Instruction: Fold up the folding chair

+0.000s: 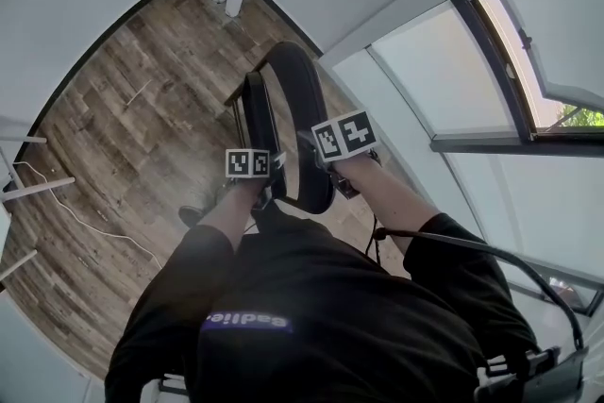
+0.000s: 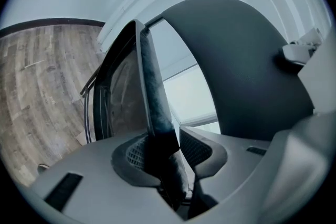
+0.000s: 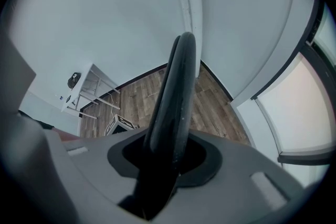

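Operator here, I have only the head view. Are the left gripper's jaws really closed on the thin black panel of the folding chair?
Observer: Yes. In the left gripper view, the left gripper holds the thin black panel edge-on, with both pads touching it.
Operator: And the right one?
Observer: The right gripper is clamped on the thick rounded black panel, which fills its jaws.
Operator: Anything on the floor that I miss?
Observer: A small box with a black-and-white square marker sits on the wooden floor.

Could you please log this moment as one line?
left gripper: shut on thin panel | right gripper: shut on rounded panel | folding chair: nearly closed
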The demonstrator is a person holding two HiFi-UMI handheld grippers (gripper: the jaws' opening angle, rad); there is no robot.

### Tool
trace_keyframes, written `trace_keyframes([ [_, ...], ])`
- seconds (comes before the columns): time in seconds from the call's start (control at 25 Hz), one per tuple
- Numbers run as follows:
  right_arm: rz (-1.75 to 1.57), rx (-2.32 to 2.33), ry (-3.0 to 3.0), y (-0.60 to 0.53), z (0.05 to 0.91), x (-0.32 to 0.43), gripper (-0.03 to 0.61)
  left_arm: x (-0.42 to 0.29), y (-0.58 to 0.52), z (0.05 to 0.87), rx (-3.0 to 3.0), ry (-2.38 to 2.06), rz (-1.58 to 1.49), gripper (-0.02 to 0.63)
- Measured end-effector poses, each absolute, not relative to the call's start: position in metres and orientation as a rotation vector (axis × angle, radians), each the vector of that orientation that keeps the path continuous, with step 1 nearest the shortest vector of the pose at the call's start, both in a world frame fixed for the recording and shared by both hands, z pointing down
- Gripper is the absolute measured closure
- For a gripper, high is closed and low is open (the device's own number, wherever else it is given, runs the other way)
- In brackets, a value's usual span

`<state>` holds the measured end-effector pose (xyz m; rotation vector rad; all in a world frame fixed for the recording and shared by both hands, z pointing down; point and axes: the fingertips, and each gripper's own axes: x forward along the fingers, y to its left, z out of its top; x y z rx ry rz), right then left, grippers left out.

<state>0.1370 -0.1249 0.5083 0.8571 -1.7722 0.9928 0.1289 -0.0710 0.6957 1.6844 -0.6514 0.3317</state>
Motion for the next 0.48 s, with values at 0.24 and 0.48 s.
trace_keyframes([
  [0.24, 0.985, 0.870, -1.756, -0.128, 0.511, 0.152, 0.485, 0.142, -0.072, 0.699, 1.672, -0.651, 0.398, 0.485],
  [0.48, 0.976, 0.893, -1.747, -0.131, 0.511, 0.158, 0.503, 0.153, -0.076, 0.698, 1.722, -0.641, 0.415, 0.483],
])
